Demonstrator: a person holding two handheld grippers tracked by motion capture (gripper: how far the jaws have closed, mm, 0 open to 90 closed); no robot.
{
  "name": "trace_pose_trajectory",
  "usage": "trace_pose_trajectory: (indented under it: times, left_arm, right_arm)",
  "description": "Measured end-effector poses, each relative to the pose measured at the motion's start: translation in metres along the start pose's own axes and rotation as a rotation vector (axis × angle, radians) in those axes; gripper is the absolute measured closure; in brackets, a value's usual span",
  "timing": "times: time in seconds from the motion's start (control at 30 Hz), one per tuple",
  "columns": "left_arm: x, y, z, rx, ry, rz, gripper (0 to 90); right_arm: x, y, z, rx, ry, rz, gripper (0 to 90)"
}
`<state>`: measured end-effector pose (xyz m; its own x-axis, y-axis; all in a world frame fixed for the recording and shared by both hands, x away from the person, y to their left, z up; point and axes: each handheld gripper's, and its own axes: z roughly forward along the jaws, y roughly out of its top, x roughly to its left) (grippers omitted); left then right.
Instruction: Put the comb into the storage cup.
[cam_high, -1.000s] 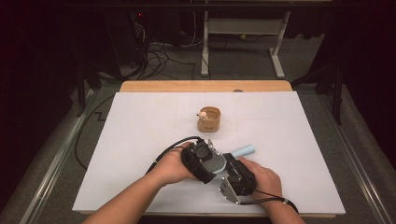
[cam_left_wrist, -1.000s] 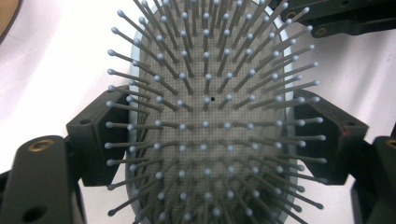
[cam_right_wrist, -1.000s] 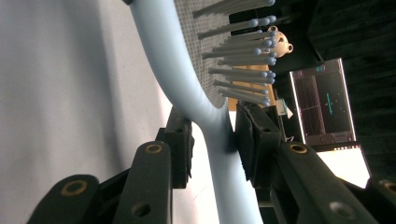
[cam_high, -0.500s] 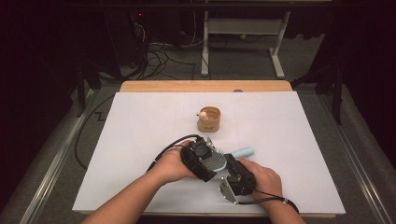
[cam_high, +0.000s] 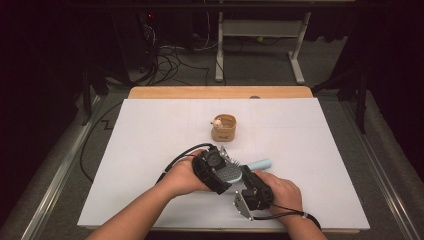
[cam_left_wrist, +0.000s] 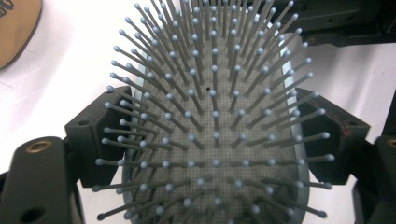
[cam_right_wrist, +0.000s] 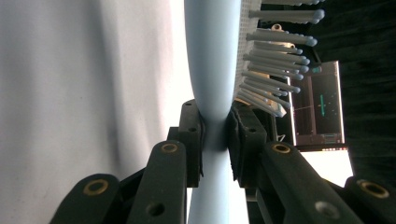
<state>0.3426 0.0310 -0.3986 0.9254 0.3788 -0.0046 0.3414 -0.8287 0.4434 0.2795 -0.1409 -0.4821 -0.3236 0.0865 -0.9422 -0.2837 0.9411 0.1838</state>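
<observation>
A light-blue hairbrush (cam_high: 260, 164) with grey bristles is held just above the white table sheet (cam_high: 150, 150), between both grippers. My left gripper (cam_high: 220, 170) is shut on the brush head. In the left gripper view its jaws press the two sides of the head (cam_left_wrist: 210, 116), and the bristles point at the camera. My right gripper (cam_high: 248, 181) grips the brush's narrow neck (cam_right_wrist: 212, 56) between its pads (cam_right_wrist: 191, 130). Its jaws have just been closing on that neck.
A small wooden cup (cam_high: 223, 127) with a little object at its rim stands on the sheet beyond the hands; its edge also appears in the left gripper view (cam_left_wrist: 16, 28). A wooden board (cam_high: 220, 92) borders the far side. Cables and a desk frame lie on the floor behind.
</observation>
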Motion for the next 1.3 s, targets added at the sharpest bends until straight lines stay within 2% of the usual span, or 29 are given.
trace_pose_trajectory:
  times: [0.13,0.33,0.63,0.9,1.3]
  left_arm:
    - [0.001,0.0,-0.001,0.005,-0.006,-0.001,19.0]
    - [0.003,-0.002,-0.004,0.006,-0.007,-0.013,12.1]
    - [0.006,-0.008,-0.008,0.006,-0.019,-0.004,2.5]
    - [0.011,-0.018,-0.014,0.013,-0.005,-0.013,0.0]
    - [0.022,-0.037,-0.017,0.017,0.015,-0.056,0.0]
  right_arm:
    - [0.0,-0.001,0.0,0.002,-0.001,0.003,78.0]
    - [-0.001,-0.005,0.002,0.03,0.007,0.01,78.0]
    - [-0.003,-0.01,0.002,0.054,0.002,0.005,78.0]
    - [-0.004,-0.016,0.002,0.074,-0.001,-0.008,78.1]
    - [-0.006,-0.023,0.001,0.098,-0.013,-0.015,78.0]
